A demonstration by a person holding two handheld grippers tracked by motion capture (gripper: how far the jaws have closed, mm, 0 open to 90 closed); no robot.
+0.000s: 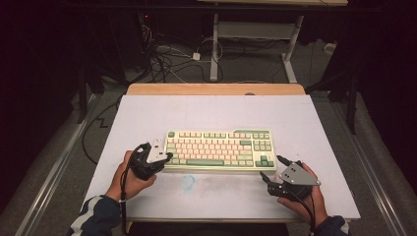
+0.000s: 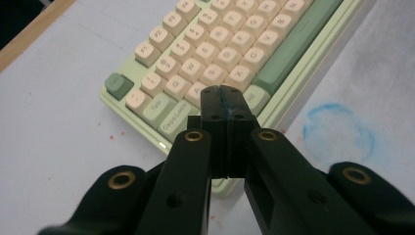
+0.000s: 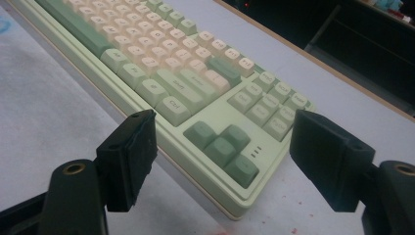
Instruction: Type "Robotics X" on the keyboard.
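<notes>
A: Our left gripper (image 2: 225, 95) has its jaws pressed together on nothing, tips over the near-left corner of the keyboard (image 1: 219, 150), mid-desk (image 1: 147, 118).

B: Our right gripper (image 3: 222, 156) gapes wide, straddling the near-right corner by the arrow keys (image 3: 222, 147).

A: Our left gripper view catches a blue ring stain (image 2: 338, 134) beside the keyboard.

keyboard (image 1: 219, 150) | look: pale green case, cream and darker green keycaps, long green spacebar, arrow cluster at its right end | pose: flat, keys up, long side about square to the table's near edge | place: middle of the white table top | legends: mostly too blurred to read
</notes>
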